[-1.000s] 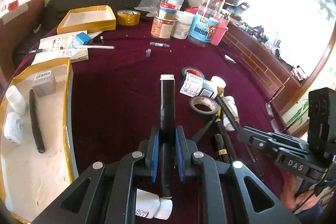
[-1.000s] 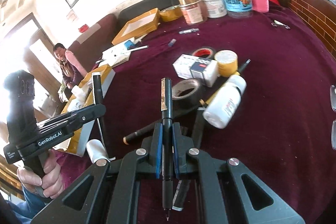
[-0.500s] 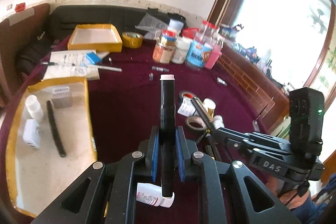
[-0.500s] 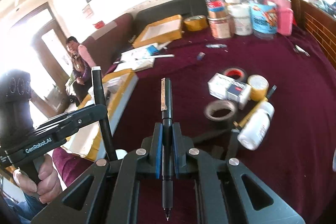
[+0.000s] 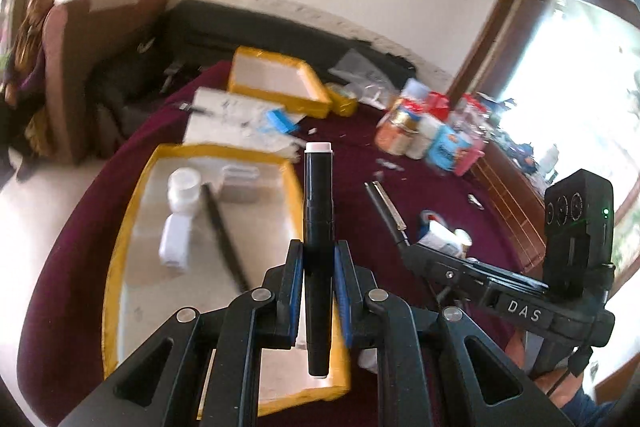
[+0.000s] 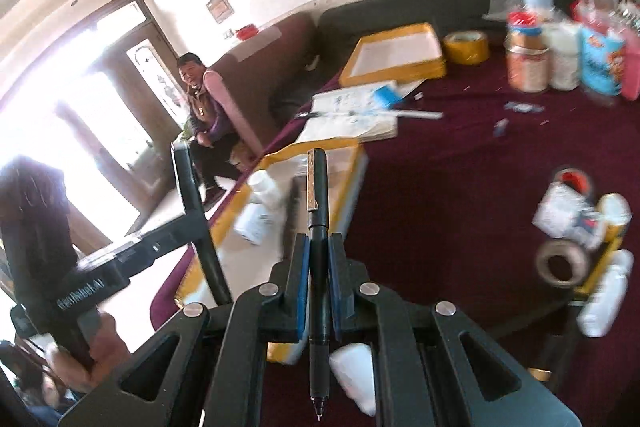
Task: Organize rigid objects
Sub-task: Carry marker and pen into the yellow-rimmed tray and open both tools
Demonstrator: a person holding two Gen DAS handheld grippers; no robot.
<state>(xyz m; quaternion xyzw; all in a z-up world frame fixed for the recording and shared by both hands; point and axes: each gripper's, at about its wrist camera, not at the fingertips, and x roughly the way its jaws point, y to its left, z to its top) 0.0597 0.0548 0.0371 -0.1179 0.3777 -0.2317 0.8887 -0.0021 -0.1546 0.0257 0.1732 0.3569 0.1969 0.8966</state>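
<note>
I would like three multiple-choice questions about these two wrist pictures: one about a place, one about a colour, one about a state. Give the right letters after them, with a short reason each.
1. Where does the white bottle beside the long black stick lie?
A. in the yellow-rimmed tray
B. on the open booklet
C. among the jars

2. What colour is the cloth on the table?
A. green
B. dark red
C. white

3. How is the right gripper?
A. open and empty
B. shut on a roll of tape
C. shut on a black pen

Answers:
1 A, it rests on the tray's pale floor.
2 B, maroon shows all around the objects.
3 C, the blue pads press the pen's barrel.
</note>
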